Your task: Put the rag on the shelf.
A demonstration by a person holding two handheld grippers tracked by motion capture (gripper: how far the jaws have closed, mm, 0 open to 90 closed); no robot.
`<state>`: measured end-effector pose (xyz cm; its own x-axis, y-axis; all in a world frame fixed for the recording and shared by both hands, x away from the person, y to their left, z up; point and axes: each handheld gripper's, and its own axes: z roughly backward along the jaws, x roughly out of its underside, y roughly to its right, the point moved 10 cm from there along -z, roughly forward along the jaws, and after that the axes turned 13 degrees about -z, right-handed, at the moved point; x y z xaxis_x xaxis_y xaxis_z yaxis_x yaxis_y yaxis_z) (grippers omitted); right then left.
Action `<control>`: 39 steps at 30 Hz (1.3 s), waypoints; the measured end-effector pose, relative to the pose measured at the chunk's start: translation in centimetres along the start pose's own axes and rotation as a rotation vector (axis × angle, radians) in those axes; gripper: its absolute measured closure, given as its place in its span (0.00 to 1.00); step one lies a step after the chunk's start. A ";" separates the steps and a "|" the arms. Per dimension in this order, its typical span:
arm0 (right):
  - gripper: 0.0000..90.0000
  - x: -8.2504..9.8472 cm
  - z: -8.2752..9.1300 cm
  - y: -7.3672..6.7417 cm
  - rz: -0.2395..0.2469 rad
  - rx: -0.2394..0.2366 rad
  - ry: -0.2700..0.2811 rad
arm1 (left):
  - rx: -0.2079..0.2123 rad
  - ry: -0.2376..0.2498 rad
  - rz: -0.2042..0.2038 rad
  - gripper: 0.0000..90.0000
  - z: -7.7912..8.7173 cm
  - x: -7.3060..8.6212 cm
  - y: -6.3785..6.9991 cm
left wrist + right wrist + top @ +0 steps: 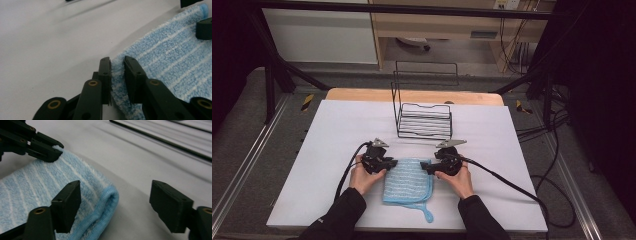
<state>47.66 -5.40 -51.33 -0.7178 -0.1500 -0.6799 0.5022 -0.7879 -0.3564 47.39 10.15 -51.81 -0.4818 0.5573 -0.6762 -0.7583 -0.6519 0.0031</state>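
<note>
Cloth: a folded blue towel with thin white stripes lies near the front edge of the bench, about midway along it, a hanging loop trailing toward that edge
Handling: judged light, limp and fluffy; it should sag when lifted and not slip from the pads; best taken at the two far corners, where the bound hem gives firmer purchase
Left gripper: jaws clamped on the towel's far left corner, pile squeezed between the pads
Right gripper: jaws apart, straddling the far right corner without pressing it
Surface: the white bench is smooth and matte, so the towel should drag easily
Room: a black wire rack stands toward the bench's far edge; dark frame rails and cables around
</note>
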 end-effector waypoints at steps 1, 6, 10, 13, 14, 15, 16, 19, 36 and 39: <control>0.37 0.1 -0.1 0.0 0.005 0.001 -0.002 | 0.000 0.002 -0.002 0.84 0.0 0.0 0.0; 0.50 0.4 -0.3 -0.2 -0.004 -0.006 -0.010 | 0.007 0.006 -0.003 0.84 0.0 0.1 0.0; 0.58 0.6 -0.3 -0.4 -0.022 -0.027 -0.033 | 0.006 0.011 -0.003 0.83 0.0 0.1 0.0; 0.63 0.9 -0.4 -0.5 -0.033 -0.038 -0.045 | 0.004 0.012 -0.005 0.83 0.0 0.0 0.0; 0.64 0.9 -0.4 -0.6 -0.034 -0.038 -0.043 | 0.004 0.013 -0.005 0.83 0.0 0.0 0.0; 0.66 0.9 -0.4 -0.6 -0.037 -0.044 -0.045 | 0.004 0.013 -0.006 0.83 0.0 0.1 0.0; 0.68 1.0 -0.4 -0.7 -0.047 -0.047 -0.051 | 0.004 0.014 -0.006 0.83 0.0 0.1 0.0; 0.72 1.2 -0.4 -0.9 -0.057 -0.051 -0.056 | 0.004 0.015 -0.008 0.83 0.0 0.0 0.0; 0.90 1.0 0.1 -1.2 -0.128 -0.081 -0.081 | 0.034 0.030 0.012 0.86 0.3 -0.1 -0.1; 0.90 0.9 0.3 -1.3 -0.130 -0.087 -0.081 | 0.043 0.038 0.026 0.88 0.6 -0.2 -0.2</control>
<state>46.24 -4.69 -51.31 -0.8143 -0.1006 -0.5717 0.4398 -0.7497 -0.4945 47.38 10.48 -51.28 -0.4853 0.5202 -0.7028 -0.7644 -0.6427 0.0521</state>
